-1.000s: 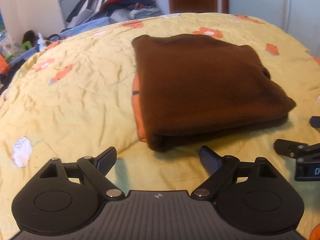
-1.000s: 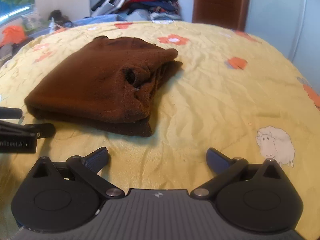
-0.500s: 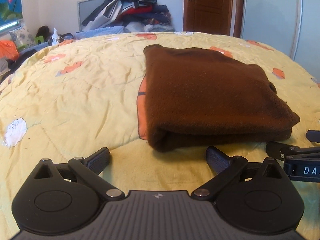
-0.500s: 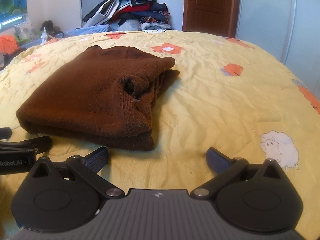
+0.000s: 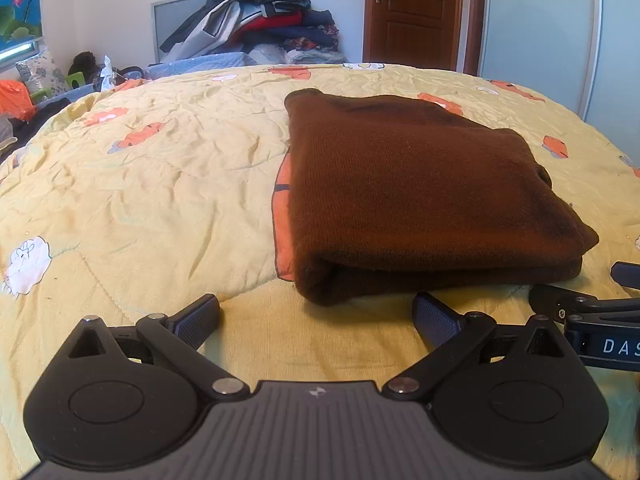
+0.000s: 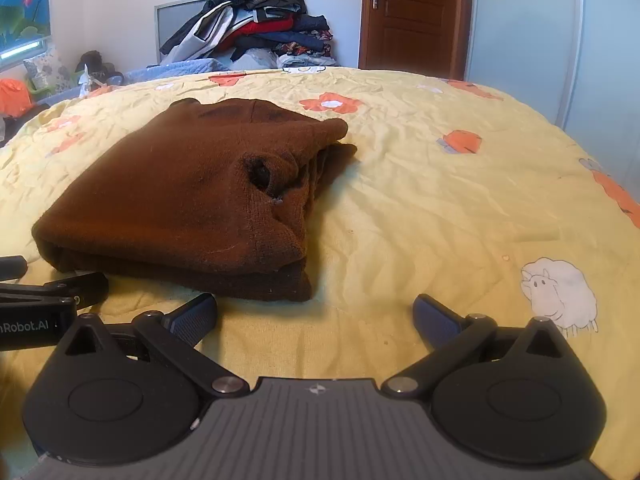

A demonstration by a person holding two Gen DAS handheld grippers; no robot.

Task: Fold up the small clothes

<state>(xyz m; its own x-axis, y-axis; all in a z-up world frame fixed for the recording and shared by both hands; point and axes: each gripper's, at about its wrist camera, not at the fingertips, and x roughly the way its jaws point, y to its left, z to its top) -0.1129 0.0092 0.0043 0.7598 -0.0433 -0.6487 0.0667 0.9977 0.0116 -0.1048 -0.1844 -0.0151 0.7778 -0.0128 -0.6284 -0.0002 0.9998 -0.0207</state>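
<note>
Garment: brown sweater (image 5: 420, 192), folded into a thick rectangle, lying flat on the bed, toward the near edge; layered fold edges face the right side in the right wrist view (image 6: 192, 204).
Bed: yellow quilt (image 5: 152, 184) w/ orange flowers and white sheep print, creased; sweater covers part of one orange flower.
Left hand-held gripper (image 5: 316, 314): jaws spread wide, nothing between pads; just short of sweater's near-left corner, no contact seen.
Right hand-held gripper (image 6: 316, 314): jaws spread wide, empty; near sweater's near-right corner, pads apart from cloth, bare quilt between the fingers.
Gripper spacing: side by side, each visible at the edge of the other's view; left one at (image 6: 44, 304), right one at (image 5: 588, 320).
Background: clothes pile (image 5: 260, 16) stacked by far wall; brown door (image 5: 414, 12) shut; pale wardrobe panel (image 5: 540, 32) at right.
</note>
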